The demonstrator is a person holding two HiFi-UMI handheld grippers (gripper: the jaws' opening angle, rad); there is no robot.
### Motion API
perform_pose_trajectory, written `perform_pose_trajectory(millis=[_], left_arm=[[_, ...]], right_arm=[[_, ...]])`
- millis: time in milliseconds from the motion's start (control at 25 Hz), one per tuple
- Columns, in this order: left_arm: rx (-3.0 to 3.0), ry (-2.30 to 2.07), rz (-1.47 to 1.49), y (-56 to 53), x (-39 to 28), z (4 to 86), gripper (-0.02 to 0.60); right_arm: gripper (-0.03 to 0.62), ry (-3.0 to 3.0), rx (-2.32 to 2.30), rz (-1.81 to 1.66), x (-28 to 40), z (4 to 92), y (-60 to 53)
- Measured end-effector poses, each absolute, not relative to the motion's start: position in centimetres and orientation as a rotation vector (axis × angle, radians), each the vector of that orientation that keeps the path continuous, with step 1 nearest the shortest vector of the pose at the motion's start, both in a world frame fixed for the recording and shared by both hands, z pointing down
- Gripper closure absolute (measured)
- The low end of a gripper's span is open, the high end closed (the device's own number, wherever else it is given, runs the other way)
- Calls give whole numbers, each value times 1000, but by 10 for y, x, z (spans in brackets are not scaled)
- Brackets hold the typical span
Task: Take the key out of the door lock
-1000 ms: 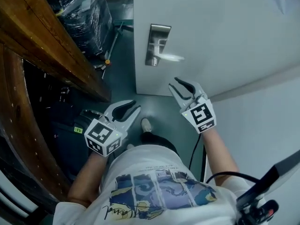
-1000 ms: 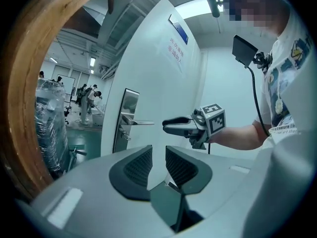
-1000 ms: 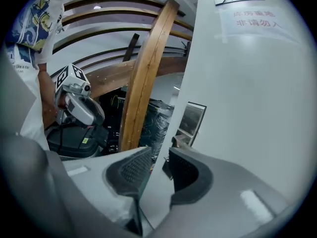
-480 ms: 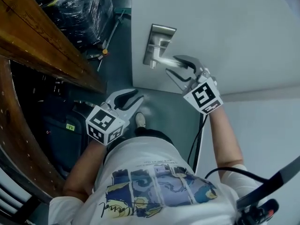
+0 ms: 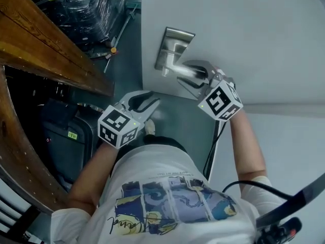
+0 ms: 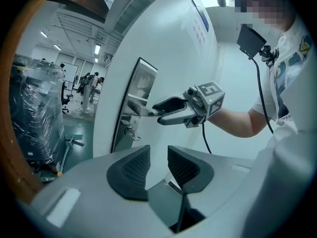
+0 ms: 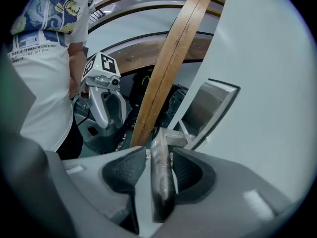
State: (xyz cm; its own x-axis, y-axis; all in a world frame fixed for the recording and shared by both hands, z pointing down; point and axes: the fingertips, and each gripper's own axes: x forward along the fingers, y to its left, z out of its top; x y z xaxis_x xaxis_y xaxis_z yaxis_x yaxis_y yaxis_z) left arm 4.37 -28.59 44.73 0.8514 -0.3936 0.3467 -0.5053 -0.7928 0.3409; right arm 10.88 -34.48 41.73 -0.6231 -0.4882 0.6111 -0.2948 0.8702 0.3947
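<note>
Steel-grey lever handle on the white door stands between the white right tongs, just opened wide, not clamping. White left tongs, also just opening, empty, at 7 o'clock. Small metal key apparently still in the lock, 6 o'clock of the lever: removal not started.

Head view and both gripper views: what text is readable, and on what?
"has a treasure like": T-shirt, line cut off at both ends.
Door sign: red print, too blurred.
Green tag on dark case: too small.
T-shirt's cursive script: unreadable.
</note>
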Motion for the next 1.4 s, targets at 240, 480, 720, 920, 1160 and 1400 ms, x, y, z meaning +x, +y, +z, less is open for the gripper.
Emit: perform_pose_trajectory(millis=[240,480,720,920,1160,1400], left_arm=[[2551,-669,336,-298,53,461,462],[2490,-683,292,-312,61,472,453],[2427,-690,247,-331,68,483,444],[2351,-669,175,-345,75,484,430],[2224,-645,42,-359,77,487,420],[2096,-594,-70,-366,80,489,452]], right_arm=[[470,-2321,540,-346,107,417,-346],[473,-2339,528,-351,107,417,-344],[474,-2341,532,-358,106,416,-343],[474,-2345,534,-355,106,415,-343],[474,-2352,543,-341,105,415,-343],[474,-2354,539,-344,105,415,-342]])
